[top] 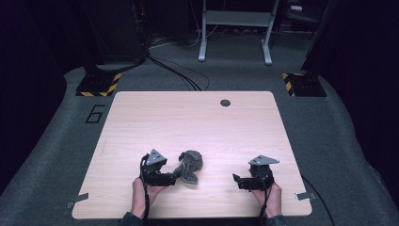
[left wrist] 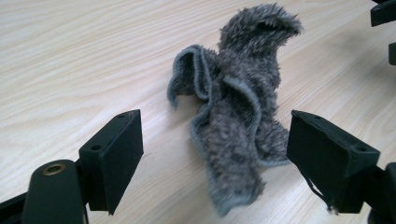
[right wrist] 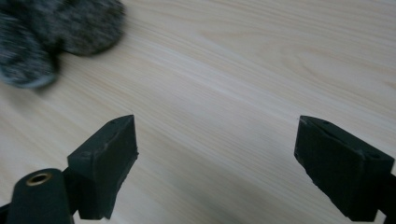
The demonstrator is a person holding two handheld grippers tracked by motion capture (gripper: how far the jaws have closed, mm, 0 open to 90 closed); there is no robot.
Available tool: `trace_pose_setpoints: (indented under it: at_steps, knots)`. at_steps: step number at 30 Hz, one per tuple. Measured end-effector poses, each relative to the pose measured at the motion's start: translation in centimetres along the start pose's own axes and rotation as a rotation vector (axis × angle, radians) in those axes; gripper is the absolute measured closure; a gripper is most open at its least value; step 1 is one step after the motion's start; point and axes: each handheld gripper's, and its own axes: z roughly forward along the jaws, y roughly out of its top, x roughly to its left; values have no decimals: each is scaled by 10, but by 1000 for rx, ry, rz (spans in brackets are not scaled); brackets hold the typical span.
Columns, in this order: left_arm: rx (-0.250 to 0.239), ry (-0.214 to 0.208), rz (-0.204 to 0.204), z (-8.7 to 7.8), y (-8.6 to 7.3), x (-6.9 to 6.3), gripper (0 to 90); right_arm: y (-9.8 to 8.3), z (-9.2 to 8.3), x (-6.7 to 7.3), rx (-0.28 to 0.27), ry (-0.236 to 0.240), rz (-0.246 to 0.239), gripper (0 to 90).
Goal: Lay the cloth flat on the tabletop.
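**Cloth let go, both grippers standing off**

You had the left gripper [top: 175, 178] just beside the crumpled grey fuzzy cloth [top: 189, 165], its jaws wide apart and clamped on nothing; in the left gripper view the cloth [left wrist: 236, 116] lay between and just beyond the two black jaws, with its lower fold near the right-hand one but not pressed by it. Your right gripper [top: 235, 179] sat well apart from the cloth, near the counter's right side, jaws also spread over bare wood, with a blurred edge of the cloth [right wrist: 51, 35] off in the corner of its own view.

By my reading, you stood between grips: the cloth was loose and neither hand had it. The next move likely called for picking a clean edge or corner with one gripper and bringing the other in to take a second one.

The cloth itself was a heap of soft pile with a stitched hem, bunched into upright folds on the pale wooden counter [top: 188, 117], near its front edge.
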Motion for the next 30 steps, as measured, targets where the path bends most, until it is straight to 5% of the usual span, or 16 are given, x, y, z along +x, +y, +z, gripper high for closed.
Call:
trace_pose_setpoints:
  at_steps: [8,17,21,26,30]
  knots:
    - [39,-16,1,1,-13,8,261,27,15,51,-22,129,-77,203]
    - [70,-22,19,13,-18,8,423,46,48,102,27,239,-212,383]
    - [99,-30,31,19,-21,6,569,45,67,119,84,239,-243,435]
    - [106,-32,45,23,-22,3,787,42,77,123,104,193,-245,727]
    - [92,-36,43,22,-21,3,825,43,73,119,79,183,-242,874]
